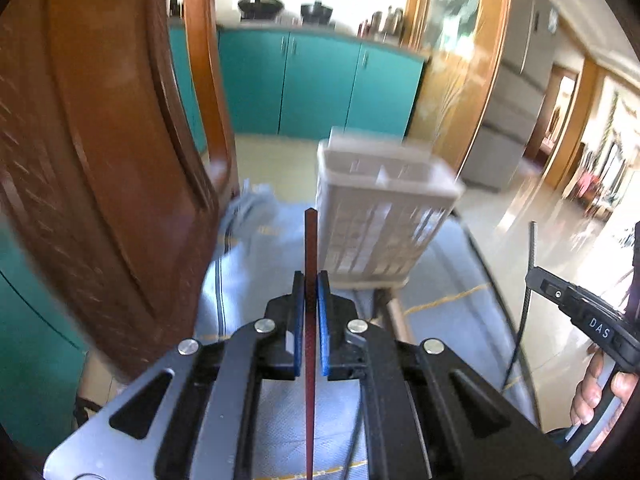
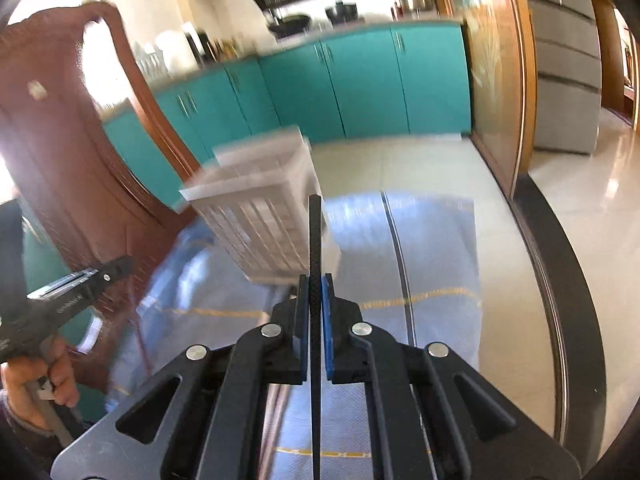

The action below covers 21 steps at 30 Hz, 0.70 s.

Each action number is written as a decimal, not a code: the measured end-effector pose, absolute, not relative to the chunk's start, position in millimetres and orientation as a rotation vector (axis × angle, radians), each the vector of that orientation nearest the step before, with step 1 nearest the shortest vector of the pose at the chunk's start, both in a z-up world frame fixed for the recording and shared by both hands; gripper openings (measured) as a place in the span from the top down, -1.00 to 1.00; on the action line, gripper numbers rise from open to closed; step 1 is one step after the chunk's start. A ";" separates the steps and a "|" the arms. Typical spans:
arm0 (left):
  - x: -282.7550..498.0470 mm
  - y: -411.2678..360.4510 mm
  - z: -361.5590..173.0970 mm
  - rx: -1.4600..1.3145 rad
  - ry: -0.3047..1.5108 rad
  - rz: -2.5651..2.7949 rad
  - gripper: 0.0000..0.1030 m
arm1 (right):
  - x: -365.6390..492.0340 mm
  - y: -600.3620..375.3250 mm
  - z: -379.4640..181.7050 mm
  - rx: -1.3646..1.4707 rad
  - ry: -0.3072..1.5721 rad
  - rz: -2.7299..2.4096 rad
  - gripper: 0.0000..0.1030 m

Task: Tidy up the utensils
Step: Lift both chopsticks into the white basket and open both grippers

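A table with a dark curved rim carries the scene, its top covered by a pale blue woven cloth crossed by a dark lengthwise stripe and thin yellow stitched lines. A white slatted plastic utensil basket with inner compartments stands upright on the cloth, blurred in both views. A crumpled pale blue-grey fabric lies at the cloth's far left edge, beside the basket.

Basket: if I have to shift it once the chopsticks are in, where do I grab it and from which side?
Probably the top rim of the basket, from above on the near wall. It stands upright on the cloth with its top open, and the rim is thin enough to pinch. Both grippers, left and right, are shut on chopsticks now.
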<state>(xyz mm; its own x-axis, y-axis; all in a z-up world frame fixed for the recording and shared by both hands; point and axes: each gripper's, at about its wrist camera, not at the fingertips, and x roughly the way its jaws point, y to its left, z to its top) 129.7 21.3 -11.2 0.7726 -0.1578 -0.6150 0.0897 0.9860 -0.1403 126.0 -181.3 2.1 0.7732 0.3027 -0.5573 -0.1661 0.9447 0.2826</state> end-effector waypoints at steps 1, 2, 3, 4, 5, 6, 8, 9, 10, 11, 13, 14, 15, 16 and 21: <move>125.9 23.4 -2.0 -0.116 0.655 -0.141 0.86 | 119.4 -183.6 14.9 0.233 0.607 0.268 0.87; 121.9 24.7 9.2 -0.125 0.630 -0.151 0.86 | 114.2 -185.2 29.2 0.239 0.568 0.277 0.87; 118.7 25.8 24.4 -0.128 0.592 -0.159 0.86 | 109.7 -185.6 39.7 0.241 0.541 0.281 0.87; 114.8 24.9 38.1 -0.125 0.556 -0.158 0.86 | 108.2 -187.1 53.9 0.243 0.505 0.282 0.87; 112.1 25.1 55.6 -0.119 0.505 -0.156 0.86 | 107.7 -187.2 66.2 0.245 0.471 0.281 0.87; 112.1 25.7 67.6 -0.121 0.471 -0.155 0.86 | 112.0 -187.9 85.4 0.263 0.422 0.278 0.87; 116.7 28.7 95.5 -0.153 0.398 -0.151 0.86 | 121.3 -191.6 108.5 0.308 0.354 0.278 0.87; 119.4 31.1 105.3 -0.174 0.374 -0.152 0.87 | 128.9 -193.1 120.9 0.341 0.297 0.278 0.87; 123.2 35.2 117.0 -0.207 0.342 -0.153 0.87 | 134.6 -193.7 130.0 0.369 0.249 0.275 0.87; 126.0 38.2 127.3 -0.240 0.307 -0.152 0.87 | 141.4 -192.8 137.0 0.393 0.186 0.266 0.87; 133.1 45.0 141.3 -0.299 0.217 -0.126 0.87 | 148.6 -188.3 138.0 0.383 0.121 0.222 0.87; 138.6 45.6 141.6 -0.312 0.183 -0.103 0.87 | 156.1 -181.0 131.6 0.355 0.110 0.198 0.87; 141.1 45.2 138.7 -0.315 0.167 -0.099 0.87 | 160.7 -176.7 125.6 0.337 0.105 0.194 0.87; 147.2 42.7 132.0 -0.311 0.161 -0.093 0.86 | 169.2 -169.4 114.6 0.310 0.100 0.191 0.87; 180.4 22.5 97.7 -0.254 0.259 -0.067 0.87 | 198.9 -153.0 79.0 0.251 0.205 0.182 0.87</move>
<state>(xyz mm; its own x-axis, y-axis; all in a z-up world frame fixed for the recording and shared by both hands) 180.4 22.5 97.7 0.9647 -0.0979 -0.2446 0.0329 0.9658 -0.2571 198.9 -153.0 79.0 0.9628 0.2037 -0.1776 -0.1529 0.9525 0.2635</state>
